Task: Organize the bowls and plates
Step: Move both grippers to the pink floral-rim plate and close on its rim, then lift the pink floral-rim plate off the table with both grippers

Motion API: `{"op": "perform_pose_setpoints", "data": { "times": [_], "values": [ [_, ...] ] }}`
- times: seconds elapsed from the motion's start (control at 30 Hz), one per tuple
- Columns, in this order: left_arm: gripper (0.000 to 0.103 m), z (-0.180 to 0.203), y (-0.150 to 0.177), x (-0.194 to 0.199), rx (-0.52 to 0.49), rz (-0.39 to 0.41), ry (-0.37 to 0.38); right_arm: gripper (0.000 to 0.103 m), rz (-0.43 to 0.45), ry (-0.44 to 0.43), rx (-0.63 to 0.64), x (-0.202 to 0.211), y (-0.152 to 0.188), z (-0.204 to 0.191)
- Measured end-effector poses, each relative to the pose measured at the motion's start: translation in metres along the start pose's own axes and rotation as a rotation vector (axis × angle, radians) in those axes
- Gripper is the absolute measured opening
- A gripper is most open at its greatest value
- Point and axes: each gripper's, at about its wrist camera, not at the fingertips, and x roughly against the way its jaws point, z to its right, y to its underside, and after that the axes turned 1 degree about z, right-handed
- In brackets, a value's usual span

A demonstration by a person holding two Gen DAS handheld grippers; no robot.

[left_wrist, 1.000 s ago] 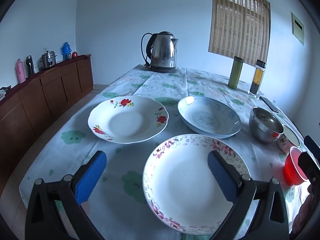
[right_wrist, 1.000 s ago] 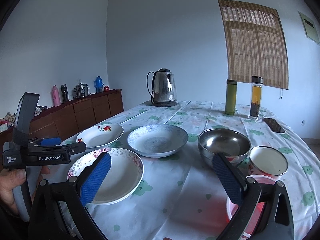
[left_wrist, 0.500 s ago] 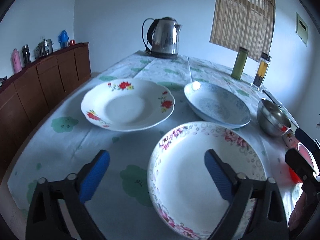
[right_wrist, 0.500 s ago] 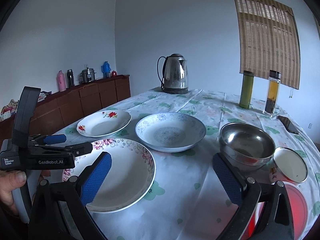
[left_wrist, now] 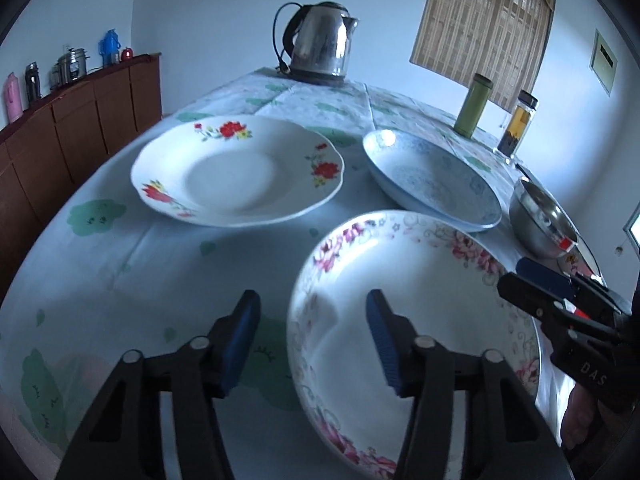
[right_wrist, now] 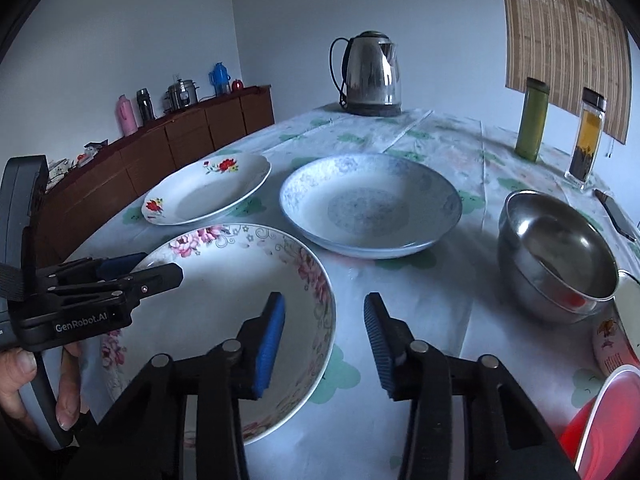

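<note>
A pink-flowered plate (left_wrist: 420, 300) (right_wrist: 224, 292) lies on the table nearest me. My left gripper (left_wrist: 310, 344) straddles its left rim; the jaws are closing and the pads stand apart from the rim. My right gripper (right_wrist: 324, 344) straddles the plate's right rim in the same way, jaws closing with a gap on both sides. Behind it lie a red-flowered plate (left_wrist: 236, 168) (right_wrist: 208, 192) and a blue-patterned plate (left_wrist: 432, 184) (right_wrist: 368, 204). A steel bowl (right_wrist: 556, 256) stands to the right, beside a white enamel bowl (right_wrist: 628, 304) and a red bowl (right_wrist: 600, 420).
A kettle (right_wrist: 372, 76) stands at the far end of the table. A green flask (right_wrist: 532, 120), a glass jar (right_wrist: 586, 140) and a phone (right_wrist: 616, 214) are at the far right. A wooden sideboard (right_wrist: 180, 140) runs along the left wall. A hand (right_wrist: 20, 372) holds the left gripper.
Both grippers have dropped closer to the pink-flowered plate and their jaws have narrowed from wide apart. The right gripper has swung left from the bowls to the plate's right rim.
</note>
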Motion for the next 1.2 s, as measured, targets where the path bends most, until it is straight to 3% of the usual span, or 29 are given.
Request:
{"op": "perform_pose_setpoints", "data": {
  "times": [0.23,0.4,0.57,0.9,1.2],
  "values": [
    [0.039,0.004,0.003,-0.003,-0.033,-0.014,-0.014,0.042,-0.070,-0.008,0.004,-0.011,0.003,-0.002],
    [0.038,0.002,0.002,-0.003,-0.033,-0.011,-0.022,0.033,-0.121,-0.024,0.008,-0.024,-0.001,0.000],
    [0.038,0.001,0.002,-0.003,-0.031,-0.006,-0.035,0.026,-0.122,-0.029,0.027,-0.023,-0.001,-0.005],
    [0.035,0.006,-0.002,-0.007,-0.036,-0.035,0.001,0.026,-0.128,-0.057,0.015,-0.025,-0.001,-0.004],
    [0.035,0.006,-0.002,0.001,-0.052,0.015,-0.004,0.023,-0.080,-0.046,0.037,-0.016,-0.002,-0.006]
  ]
}}
